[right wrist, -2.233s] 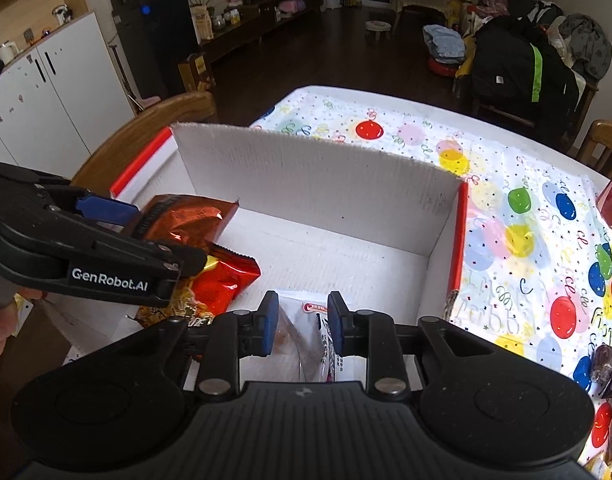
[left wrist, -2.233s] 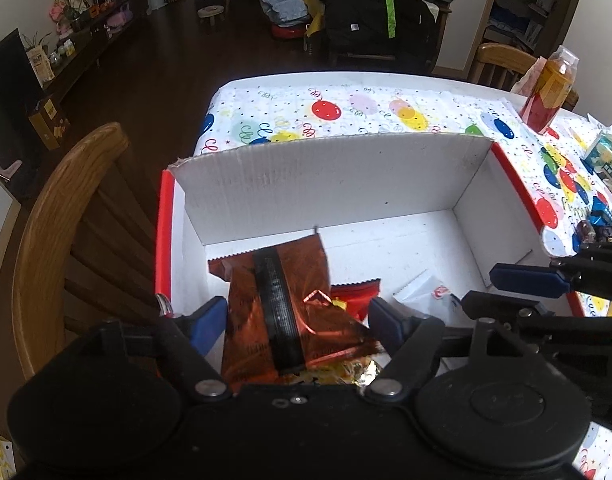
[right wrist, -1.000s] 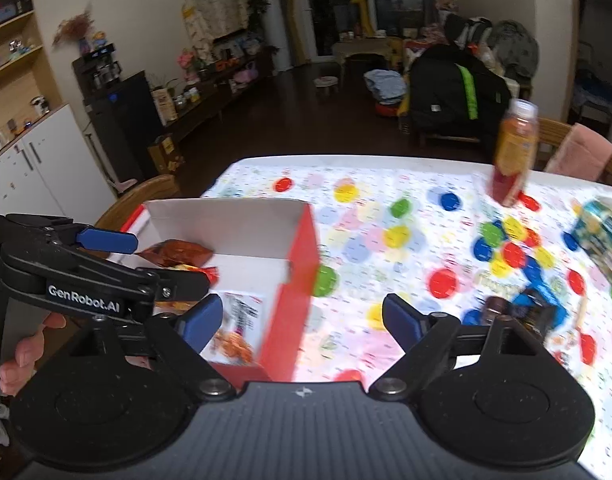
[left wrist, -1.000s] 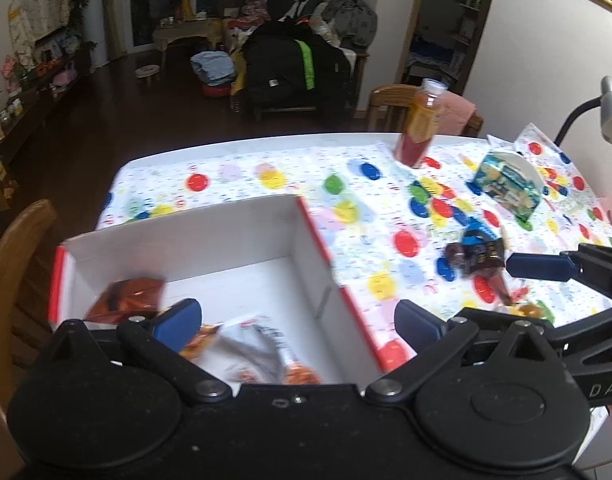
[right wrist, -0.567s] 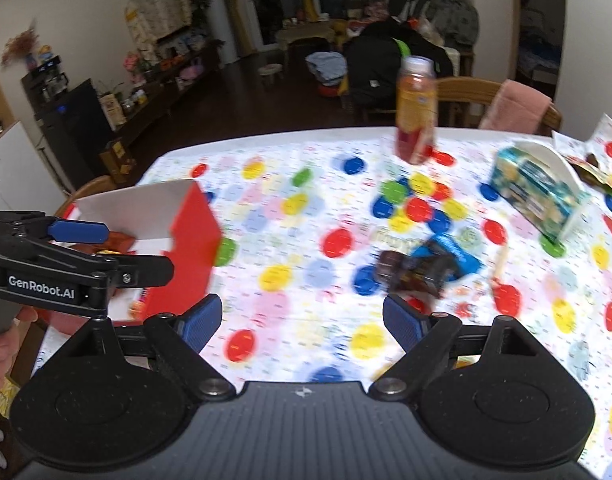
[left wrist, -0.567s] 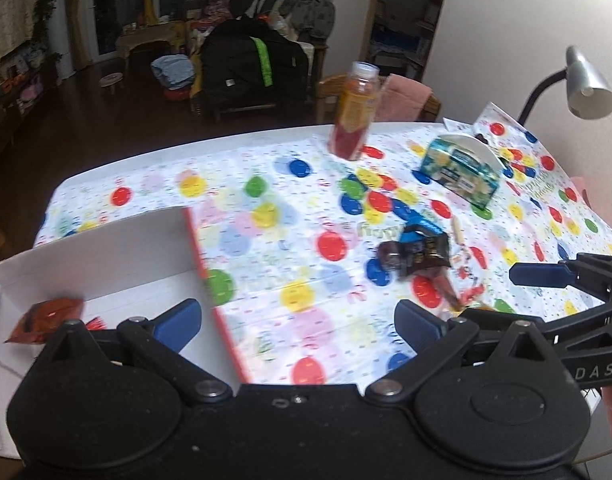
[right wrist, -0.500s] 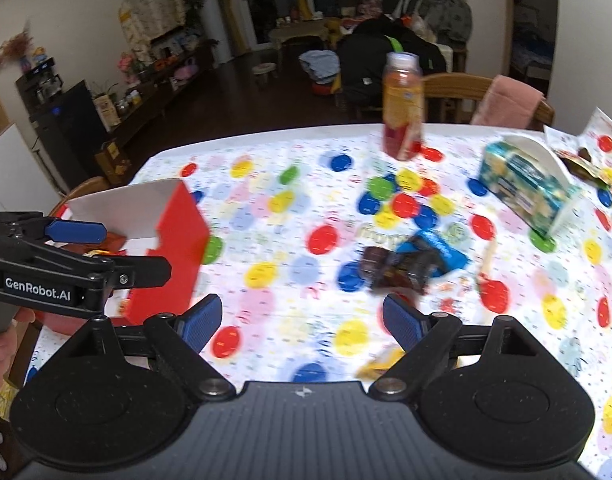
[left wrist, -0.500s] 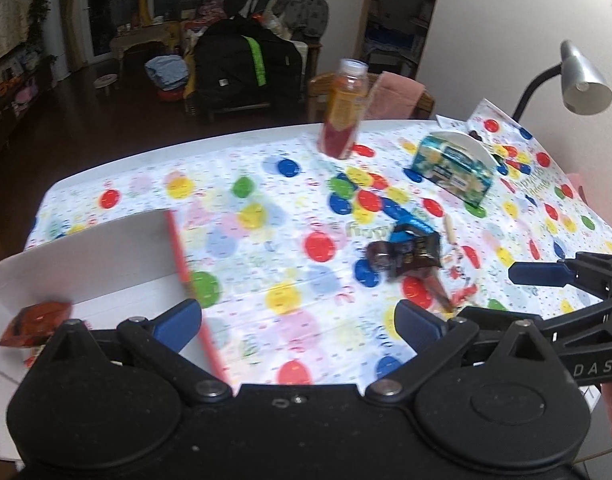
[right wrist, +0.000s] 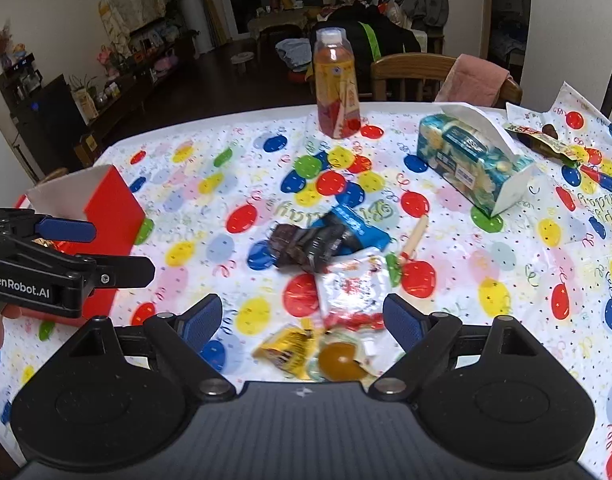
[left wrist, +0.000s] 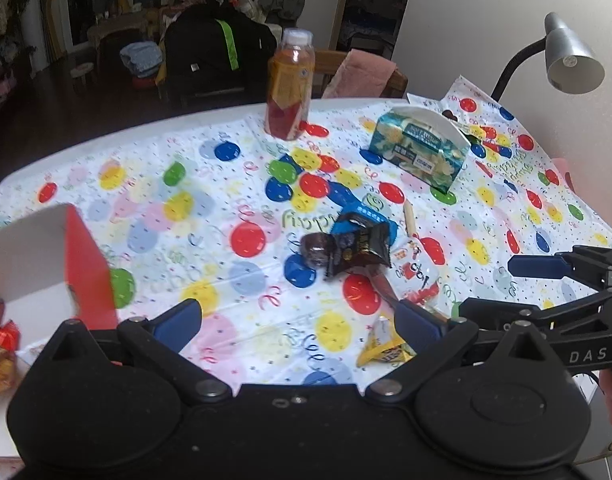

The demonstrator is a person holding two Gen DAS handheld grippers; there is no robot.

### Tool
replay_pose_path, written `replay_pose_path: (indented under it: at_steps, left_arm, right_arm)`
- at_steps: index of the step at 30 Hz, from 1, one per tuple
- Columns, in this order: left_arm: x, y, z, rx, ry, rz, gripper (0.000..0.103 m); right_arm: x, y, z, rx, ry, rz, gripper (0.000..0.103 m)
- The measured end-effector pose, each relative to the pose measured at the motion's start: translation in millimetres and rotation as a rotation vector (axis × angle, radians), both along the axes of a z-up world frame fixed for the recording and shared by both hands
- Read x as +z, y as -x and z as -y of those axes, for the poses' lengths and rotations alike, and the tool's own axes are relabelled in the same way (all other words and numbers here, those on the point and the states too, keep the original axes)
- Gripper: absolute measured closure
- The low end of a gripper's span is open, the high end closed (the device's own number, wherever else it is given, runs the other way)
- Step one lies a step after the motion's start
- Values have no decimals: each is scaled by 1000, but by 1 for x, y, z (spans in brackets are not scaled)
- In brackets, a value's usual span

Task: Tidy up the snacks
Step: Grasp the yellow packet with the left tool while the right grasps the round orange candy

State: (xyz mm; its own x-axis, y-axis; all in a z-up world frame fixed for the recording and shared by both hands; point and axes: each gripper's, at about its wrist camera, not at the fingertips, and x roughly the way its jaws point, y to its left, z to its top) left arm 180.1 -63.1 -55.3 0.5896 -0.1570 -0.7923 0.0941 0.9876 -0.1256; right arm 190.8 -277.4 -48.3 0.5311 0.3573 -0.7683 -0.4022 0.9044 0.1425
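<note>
Both tools wide apart and empty: left tool (left wrist: 296,322) and right tool (right wrist: 302,316) hover over the table (right wrist: 546,280) above the snack pile (right wrist: 330,264); dark wrapper (right wrist: 306,246) and blue packet (right wrist: 356,228) at pile's far side, yellow packet (right wrist: 286,346) nearest; red box (right wrist: 114,208) left of pile holds snacks (left wrist: 0,344); juice bottle (right wrist: 337,88) and tissue box (right wrist: 466,160) beyond pile

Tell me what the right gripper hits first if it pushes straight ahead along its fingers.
Probably the white and red snack packet, centred just beyond the open right gripper; the dark wrapper lies behind it. Depth is uncertain.
</note>
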Motion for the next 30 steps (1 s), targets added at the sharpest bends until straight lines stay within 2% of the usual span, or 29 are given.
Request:
replay_pose_path:
  at_steps: [6, 16, 21, 23, 25, 27, 30]
  left_arm:
    - [-28, -10, 24, -5, -7, -25, 1]
    - [-70, -21, 63, -40, -6, -70, 10]
    - [-85, -29, 69, -14, 27, -118, 22]
    - [-89, -30, 70, -10, 45, -131, 24]
    - [-92, -32, 72, -10, 61, -145, 26]
    - [-97, -35, 74, -7, 81, -165, 30]
    - [-102, -39, 75, -3, 102, -190, 39]
  right_arm:
    - [-27, -13, 24, 31, 30, -21, 15]
    - [-70, -29, 50, 81, 59, -101, 17]
    - [-84, -29, 42, 148, 64, -140, 27]
    - [-88, -27, 37, 175, 66, -144, 31]
    - [-93, -26, 31, 203, 69, -152, 41]
    - [-97, -26, 28, 220, 70, -160, 42]
    - [-103, -28, 23, 230, 71, -171, 49]
